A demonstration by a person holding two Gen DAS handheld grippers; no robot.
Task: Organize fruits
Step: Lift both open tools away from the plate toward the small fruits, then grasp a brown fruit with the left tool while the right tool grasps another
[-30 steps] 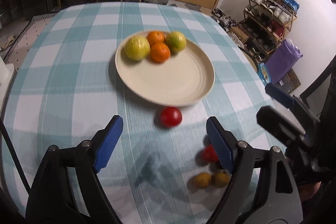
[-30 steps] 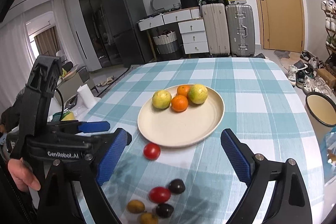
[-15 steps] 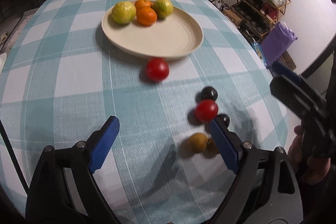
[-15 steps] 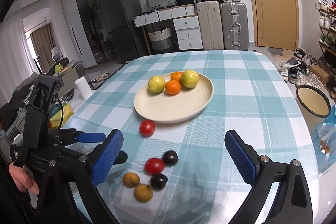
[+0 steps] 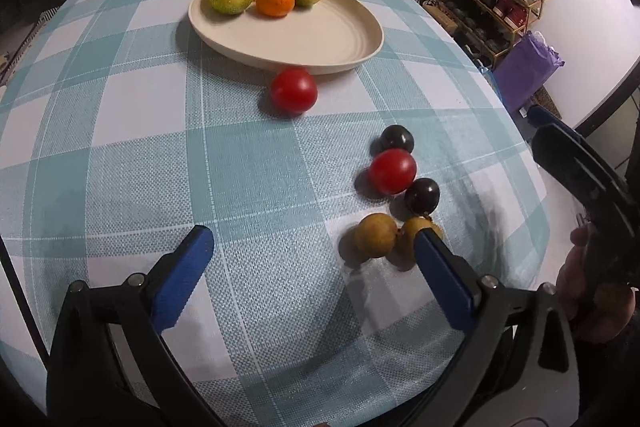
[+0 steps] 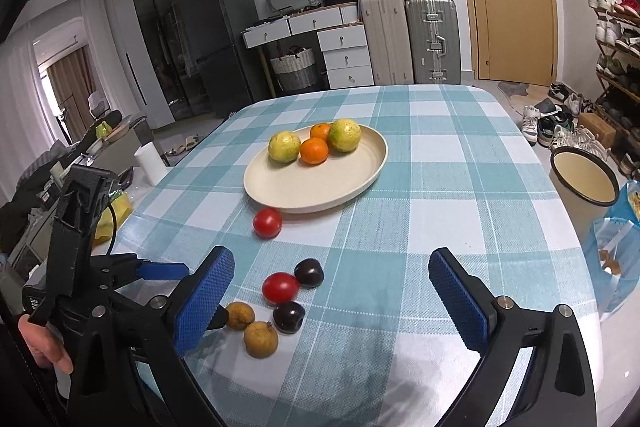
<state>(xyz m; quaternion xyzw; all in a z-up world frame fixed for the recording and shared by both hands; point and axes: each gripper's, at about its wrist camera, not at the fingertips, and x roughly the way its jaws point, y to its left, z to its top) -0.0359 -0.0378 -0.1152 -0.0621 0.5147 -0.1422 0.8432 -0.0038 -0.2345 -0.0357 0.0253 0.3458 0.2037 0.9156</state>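
I have both grippers hanging over the near edge of the table (image 6: 460, 163), which wears a blue-and-white checked cloth; my left gripper (image 5: 314, 247) has its blue fingers spread wide with nothing between them, and my right gripper (image 6: 332, 283) is spread just as wide and equally empty. The cream plate (image 6: 320, 187) sits near the middle of the table; on its far side I see two yellow-green citrus (image 6: 284, 146) and two oranges (image 6: 314, 151) bunched together, touching. One red tomato (image 6: 267, 223) lies on the cloth just beside the plate's near rim; whether it touches the rim I cannot tell. Closer to the near edge is a loose cluster: a second tomato (image 6: 280, 287), two dark plums (image 6: 309, 272) flanking it, and two brown longans (image 6: 261, 339) nearest me; in the left wrist view the tip of my left gripper's right finger (image 5: 440, 267) overlaps one longan.
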